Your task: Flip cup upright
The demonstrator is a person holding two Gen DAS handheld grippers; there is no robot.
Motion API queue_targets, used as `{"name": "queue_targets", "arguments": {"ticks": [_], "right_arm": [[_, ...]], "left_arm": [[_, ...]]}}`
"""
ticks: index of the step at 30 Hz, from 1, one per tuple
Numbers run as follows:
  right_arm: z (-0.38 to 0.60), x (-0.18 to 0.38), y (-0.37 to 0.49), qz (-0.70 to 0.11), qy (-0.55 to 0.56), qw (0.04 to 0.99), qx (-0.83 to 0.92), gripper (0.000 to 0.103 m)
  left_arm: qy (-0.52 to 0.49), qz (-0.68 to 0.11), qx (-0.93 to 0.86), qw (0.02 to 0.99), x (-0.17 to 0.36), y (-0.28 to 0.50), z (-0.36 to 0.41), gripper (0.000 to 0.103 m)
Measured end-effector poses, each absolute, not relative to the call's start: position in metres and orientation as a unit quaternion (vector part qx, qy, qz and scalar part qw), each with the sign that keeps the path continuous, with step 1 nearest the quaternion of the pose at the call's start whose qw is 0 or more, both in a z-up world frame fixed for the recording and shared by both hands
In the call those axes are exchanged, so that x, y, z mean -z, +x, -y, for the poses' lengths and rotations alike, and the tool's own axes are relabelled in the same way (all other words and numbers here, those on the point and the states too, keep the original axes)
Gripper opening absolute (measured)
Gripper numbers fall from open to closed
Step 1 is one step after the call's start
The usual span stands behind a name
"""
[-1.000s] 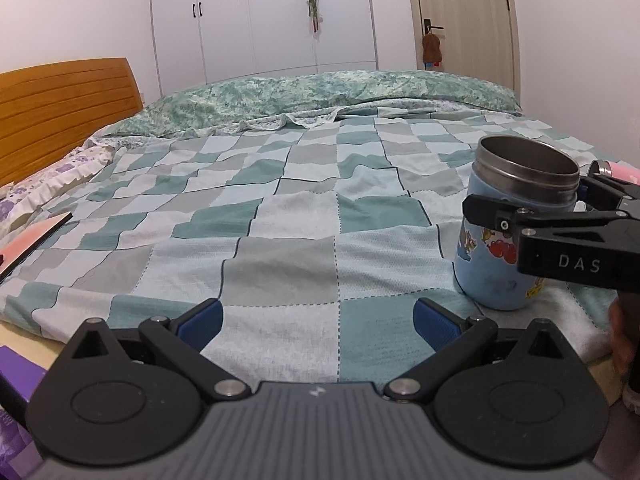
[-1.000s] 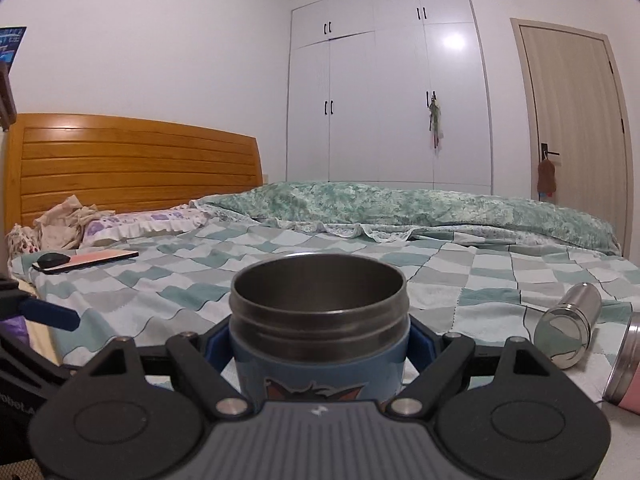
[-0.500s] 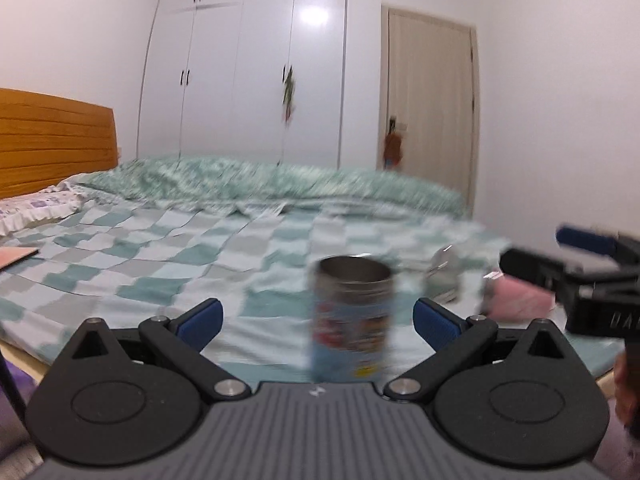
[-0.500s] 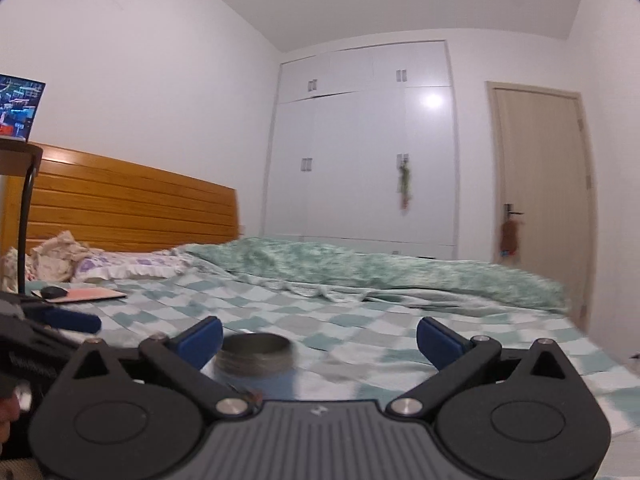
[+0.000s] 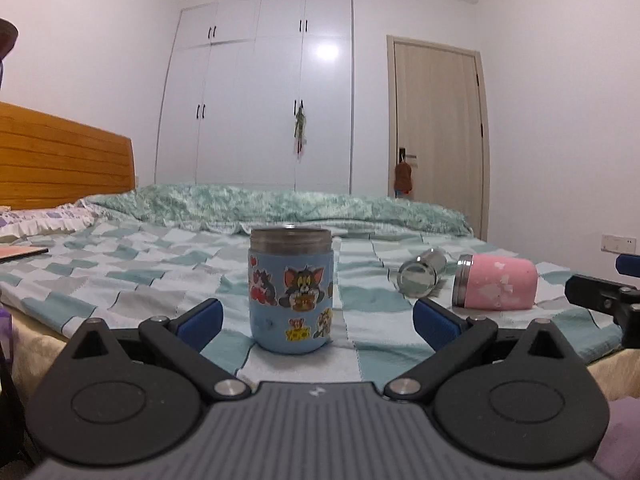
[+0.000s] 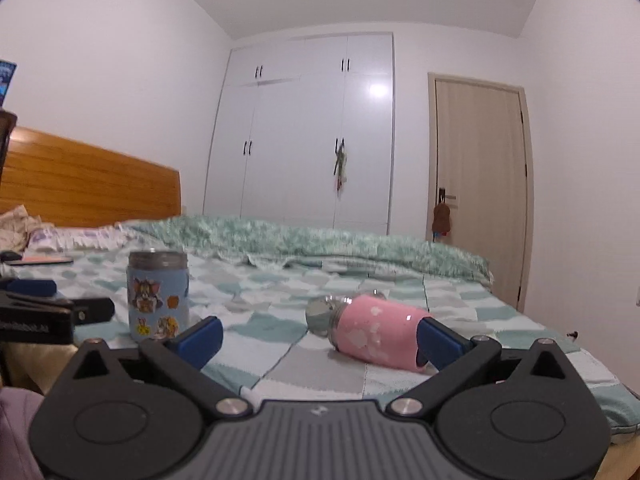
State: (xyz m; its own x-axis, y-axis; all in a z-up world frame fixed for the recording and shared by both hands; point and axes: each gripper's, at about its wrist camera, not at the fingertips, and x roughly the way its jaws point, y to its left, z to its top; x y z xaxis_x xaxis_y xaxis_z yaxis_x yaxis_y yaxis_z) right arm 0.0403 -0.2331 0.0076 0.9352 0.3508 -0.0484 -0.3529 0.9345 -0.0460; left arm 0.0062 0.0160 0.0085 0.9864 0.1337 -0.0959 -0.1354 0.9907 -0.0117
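A blue cartoon-sticker cup (image 5: 291, 292) stands upright, mouth up, on the checked bed cover (image 5: 132, 280) near the front edge; it also shows in the right wrist view (image 6: 158, 295). My left gripper (image 5: 318, 320) is open and empty, pulled back in front of it. My right gripper (image 6: 319, 338) is open and empty, back from the bed edge. A pink cup (image 6: 376, 332) lies on its side between its fingers' line of sight; it shows in the left wrist view (image 5: 496, 282) too.
A small steel cup (image 5: 420, 272) lies on its side beside the pink one. A folded green quilt (image 5: 280, 208) lies at the back, a wooden headboard (image 5: 60, 160) at left. Wardrobe (image 5: 260, 92) and door (image 5: 436, 136) stand behind.
My right gripper let go of the blue cup, now standing upright on the bed, and drew back to the right. My left gripper swung round to face the cup.
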Motion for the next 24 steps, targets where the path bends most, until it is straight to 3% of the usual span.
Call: {"name": "queue_targets", "arguments": {"ticks": [24], "right_arm": [[0.242, -0.005, 0.037, -0.009, -0.009, 0.985, -0.172, 0.103]], "left_arm": [[0.013, -0.032, -0.058, 0.998, -0.005, 0.005, -0.008, 0.103]]}}
